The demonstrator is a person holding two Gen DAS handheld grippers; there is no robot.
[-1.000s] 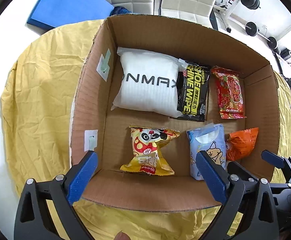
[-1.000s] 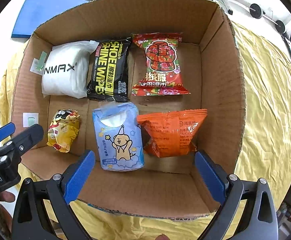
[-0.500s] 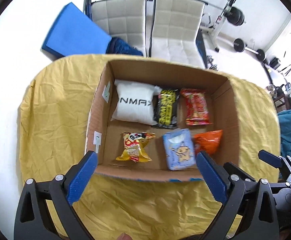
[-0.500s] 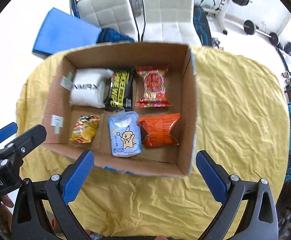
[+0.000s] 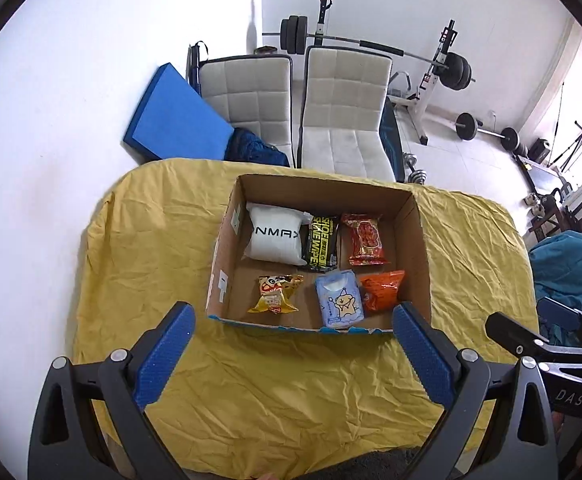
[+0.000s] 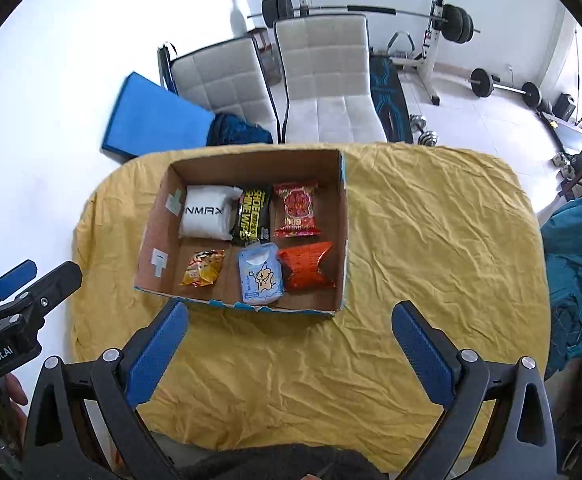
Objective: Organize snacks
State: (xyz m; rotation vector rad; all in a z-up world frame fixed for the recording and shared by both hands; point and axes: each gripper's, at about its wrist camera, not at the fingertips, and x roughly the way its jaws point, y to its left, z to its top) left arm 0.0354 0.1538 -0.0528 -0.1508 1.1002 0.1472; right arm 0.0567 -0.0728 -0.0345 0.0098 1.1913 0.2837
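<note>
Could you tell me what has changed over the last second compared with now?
Both grippers, left gripper and right gripper, pulled up and back from the cardboard box, both open and empty throughout. Nothing was grasped or released. The six packets, including the white packet and orange bag, stayed put.

- The box (image 5: 421, 248) is brown corrugated cardboard, matt, with a rough torn edge on its near wall.
- The cloth (image 5: 151, 240) under the box is yellow fabric, matt and heavily creased.
- Inside the box, the red packet (image 5: 365, 240), the orange packet (image 5: 381, 290) and the yellow packet (image 5: 275, 294) are glossy crinkled plastic film.
- The white pack (image 5: 275, 236) in the box looks soft and matt.
- The chairs (image 5: 343, 112) behind the box have quilted pale upholstery.
- The left gripper (image 5: 291, 354) has black plastic arms and blue ribbed pads.
</note>
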